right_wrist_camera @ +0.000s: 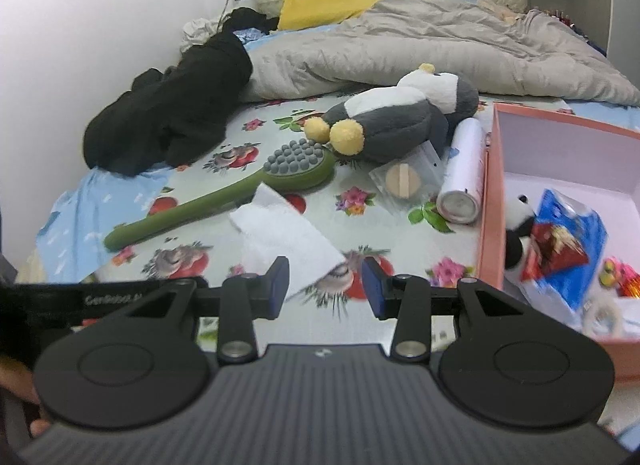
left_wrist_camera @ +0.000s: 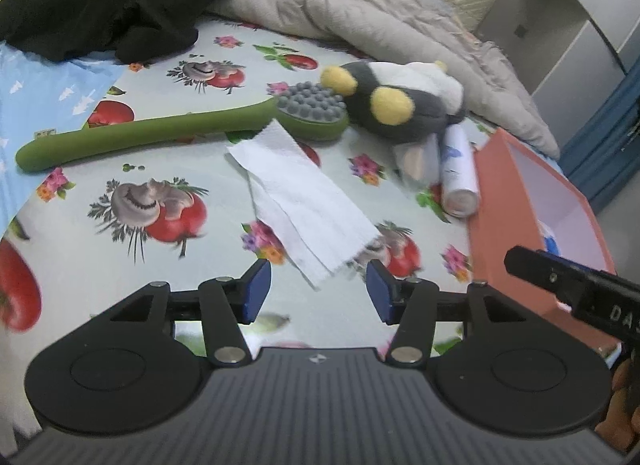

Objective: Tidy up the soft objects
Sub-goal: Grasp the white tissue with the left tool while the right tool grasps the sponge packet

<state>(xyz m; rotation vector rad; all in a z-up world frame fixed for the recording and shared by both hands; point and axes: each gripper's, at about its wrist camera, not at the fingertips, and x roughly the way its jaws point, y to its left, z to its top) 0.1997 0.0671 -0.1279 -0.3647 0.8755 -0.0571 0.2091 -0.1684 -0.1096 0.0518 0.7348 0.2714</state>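
A grey-and-white plush penguin [left_wrist_camera: 396,101] [right_wrist_camera: 396,121] with yellow feet lies on the patterned bed sheet. A white tissue [left_wrist_camera: 308,193] [right_wrist_camera: 284,233] lies in front of it, its near corner just ahead of both grippers. A pink box [left_wrist_camera: 532,209] [right_wrist_camera: 496,201] stands at the right; it holds a small panda plush [right_wrist_camera: 516,229] and a blue packet [right_wrist_camera: 568,241]. My left gripper [left_wrist_camera: 318,293] is open and empty above the sheet. My right gripper [right_wrist_camera: 325,289] is open and empty too.
A green long-handled massage brush [left_wrist_camera: 160,133] [right_wrist_camera: 224,201] lies left of the penguin. A white spray can [left_wrist_camera: 458,173] [right_wrist_camera: 464,173] lies beside the box. Black clothes [left_wrist_camera: 120,1] [right_wrist_camera: 172,113] and a grey quilt [left_wrist_camera: 360,13] [right_wrist_camera: 420,49] lie behind.
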